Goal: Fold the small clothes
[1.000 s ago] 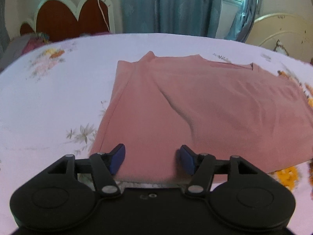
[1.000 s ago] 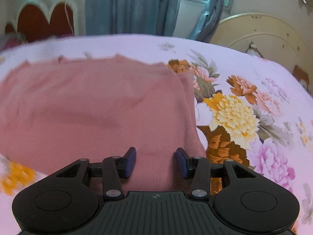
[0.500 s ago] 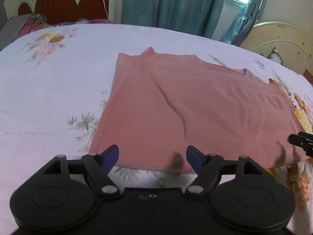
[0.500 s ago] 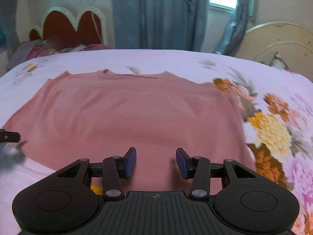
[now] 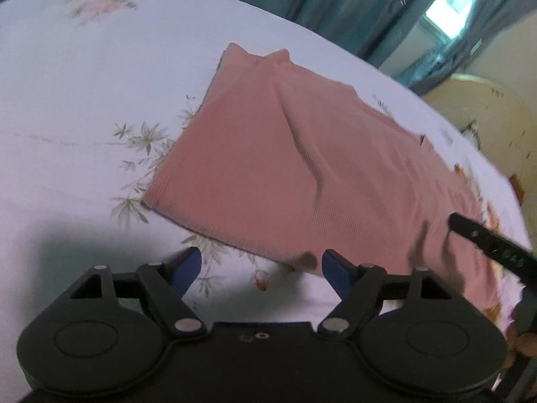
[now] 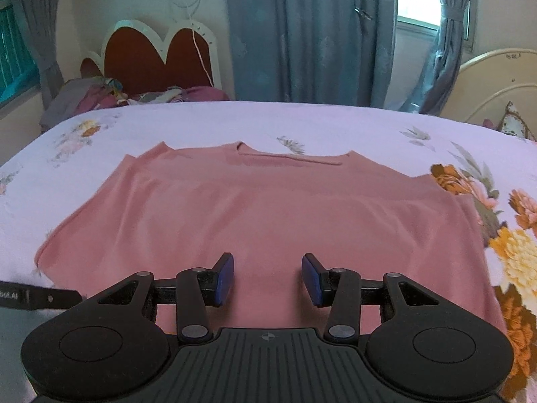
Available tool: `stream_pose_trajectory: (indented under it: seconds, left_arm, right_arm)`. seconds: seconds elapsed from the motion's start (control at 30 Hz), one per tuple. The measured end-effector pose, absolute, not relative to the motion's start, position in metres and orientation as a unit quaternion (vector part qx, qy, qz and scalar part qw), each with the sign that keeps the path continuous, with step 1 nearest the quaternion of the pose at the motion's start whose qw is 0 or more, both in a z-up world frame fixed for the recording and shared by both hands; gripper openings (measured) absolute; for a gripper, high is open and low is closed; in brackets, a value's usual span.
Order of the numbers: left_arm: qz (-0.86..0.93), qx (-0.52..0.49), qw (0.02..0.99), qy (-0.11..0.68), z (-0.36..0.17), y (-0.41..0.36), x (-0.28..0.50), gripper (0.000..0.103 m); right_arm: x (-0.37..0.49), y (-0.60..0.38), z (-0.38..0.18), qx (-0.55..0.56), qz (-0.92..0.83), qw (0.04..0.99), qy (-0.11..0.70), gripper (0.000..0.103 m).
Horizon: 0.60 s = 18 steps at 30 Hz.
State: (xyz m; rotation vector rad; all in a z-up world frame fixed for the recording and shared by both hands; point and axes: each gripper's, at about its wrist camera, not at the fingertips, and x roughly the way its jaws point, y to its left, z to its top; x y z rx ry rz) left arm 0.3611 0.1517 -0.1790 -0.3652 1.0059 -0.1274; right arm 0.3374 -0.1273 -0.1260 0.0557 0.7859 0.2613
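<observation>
A pink ribbed top point(image 5: 302, 174) lies spread flat on the floral bedsheet, neckline at the far side; it also shows in the right wrist view point(image 6: 268, 215). My left gripper point(image 5: 260, 268) is open and empty, hovering just off the top's near left hem. My right gripper point(image 6: 266, 277) is open and empty, above the middle of the near hem. Part of the right gripper shows at the right edge of the left wrist view point(image 5: 486, 245). A tip of the left gripper shows at the left edge of the right wrist view point(image 6: 40, 297).
The bedsheet point(image 6: 335, 124) is pale with large flowers at the right point(image 6: 517, 255). A red and white headboard point(image 6: 157, 57) and a pile of clothes point(image 6: 100, 97) stand at the far left. Curtains point(image 6: 312, 33) and a cream headboard point(image 6: 503, 80) stand behind.
Both grippers have pulled back from the top's hem and risen. The left one has swung left and off the cloth. The right one has moved toward the hem's middle.
</observation>
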Motion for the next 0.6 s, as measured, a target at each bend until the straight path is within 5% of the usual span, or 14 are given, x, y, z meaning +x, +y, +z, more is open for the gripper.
stream_pose_trajectory:
  seconds: [0.3,0.47,0.6]
  left_arm:
    - [-0.076,-0.292,0.855,0.421,-0.195,0.164,0.385,0.088]
    - [-0.063,-0.331,0.863,0.376,-0.203,0.167,0.401,0.064]
    - [-0.06,-0.34,0.867,0.36,-0.205,0.167,0.412,0.053]
  right_arm:
    - [0.372,-0.114,-0.142,0.031,0.104,0.917,0.383,0.045]
    - [0.384,-0.109,-0.164,0.018,0.095,0.91,0.404,0.045]
    - [0.381,-0.103,-0.173,0.0,0.083,0.915,0.395,0.045]
